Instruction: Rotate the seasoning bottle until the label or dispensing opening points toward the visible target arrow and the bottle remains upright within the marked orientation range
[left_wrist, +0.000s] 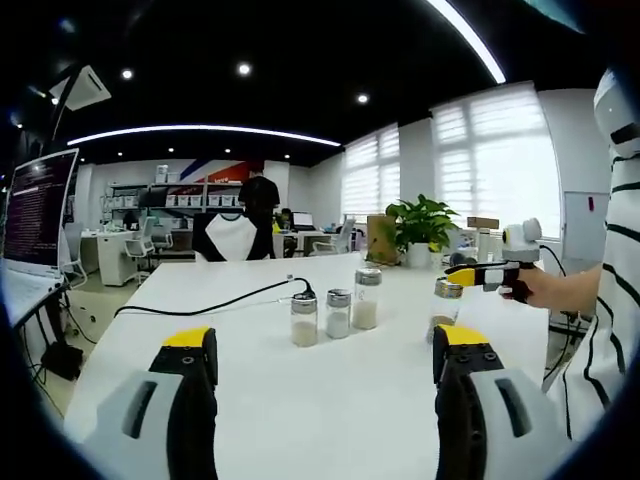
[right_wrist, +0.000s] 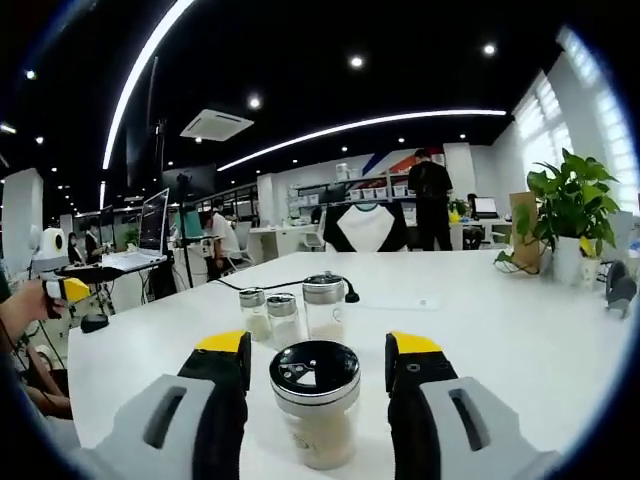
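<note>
Right gripper view: seasoning bottle (right_wrist: 316, 400) between open jaws, contact unclear, base cut off.

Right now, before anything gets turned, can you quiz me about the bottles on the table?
1. Pick one: how many far bottles stand grouped behind the near bottle? A two, B three, C five.
2. True or false: the near bottle, between the jaws of the right tool, lies on its side.
3. Fill in: the left tool is ____ (open or shut).
Key: 1 B; 2 false, it stands upright; 3 open, with nothing between its jaws.
</note>
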